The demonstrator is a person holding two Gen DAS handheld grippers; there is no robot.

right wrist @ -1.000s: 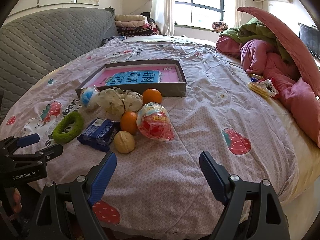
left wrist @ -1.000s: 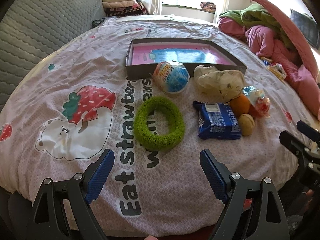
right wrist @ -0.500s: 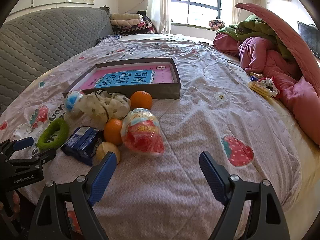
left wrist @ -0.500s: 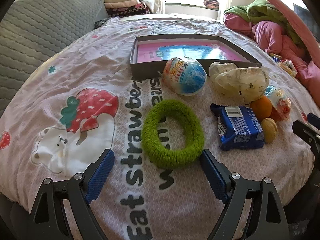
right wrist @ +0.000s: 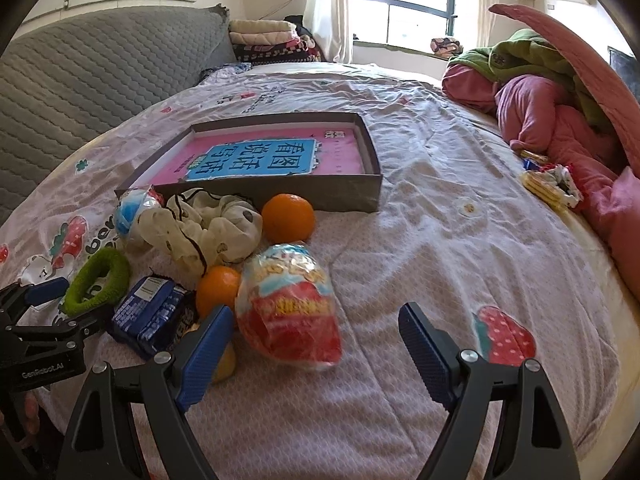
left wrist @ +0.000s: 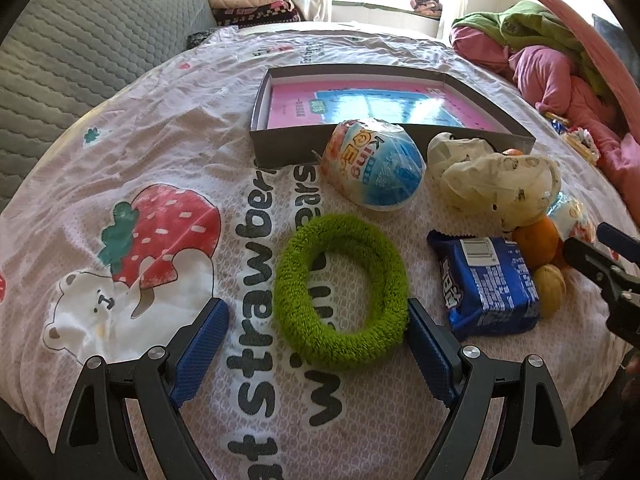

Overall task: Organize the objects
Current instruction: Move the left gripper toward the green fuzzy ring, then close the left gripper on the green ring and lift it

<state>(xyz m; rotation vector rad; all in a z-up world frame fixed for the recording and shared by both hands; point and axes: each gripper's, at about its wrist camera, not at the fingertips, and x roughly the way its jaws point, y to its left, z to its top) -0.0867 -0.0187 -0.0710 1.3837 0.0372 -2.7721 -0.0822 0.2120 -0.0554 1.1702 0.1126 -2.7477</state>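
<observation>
Fuzzy green ring (left wrist: 340,290) between spread left tongs (left wrist: 318,344), quilted bedspread (left wrist: 160,120).

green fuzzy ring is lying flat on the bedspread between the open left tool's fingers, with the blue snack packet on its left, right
Nearly. The green fuzzy ring does lie flat on the bedspread between the open left tool's fingers, but the blue snack packet is on its right, not its left. The left wrist view shows this.
</observation>
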